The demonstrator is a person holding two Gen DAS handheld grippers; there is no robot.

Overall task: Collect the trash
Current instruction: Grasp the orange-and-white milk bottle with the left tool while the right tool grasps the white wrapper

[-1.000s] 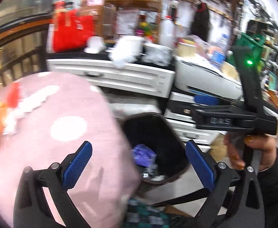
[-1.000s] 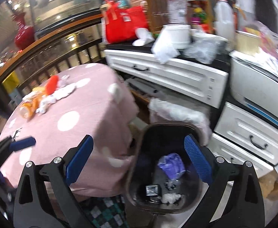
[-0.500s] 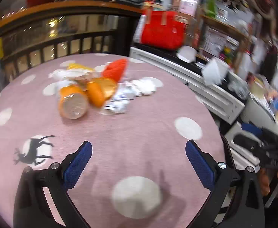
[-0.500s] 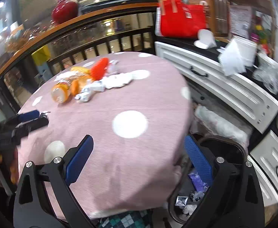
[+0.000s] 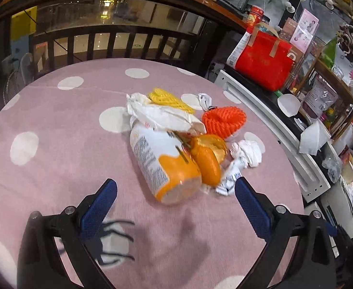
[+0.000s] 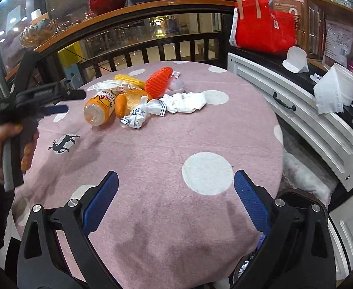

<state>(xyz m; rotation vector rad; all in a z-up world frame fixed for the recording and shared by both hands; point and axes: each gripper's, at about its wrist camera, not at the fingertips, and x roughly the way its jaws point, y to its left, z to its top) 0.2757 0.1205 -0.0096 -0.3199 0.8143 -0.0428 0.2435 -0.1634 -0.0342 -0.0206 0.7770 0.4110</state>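
A heap of trash lies on the round pink dotted table. It holds an orange juice bottle on its side, an orange peel, crumpled white wrappers, an orange foam net and a yellow foam net. My left gripper is open and empty, just in front of the bottle. In the right wrist view the heap lies far across the table. My right gripper is open and empty over the table's near edge. The left gripper shows there at the left.
A black bin stands on the floor at the table's right, mostly hidden. White drawers with a red bag and tissue on top run along the right. A dark wooden railing stands behind the table.
Both grippers have swung from the bin toward the table. The left gripper has come close to the trash heap. Both stay open.
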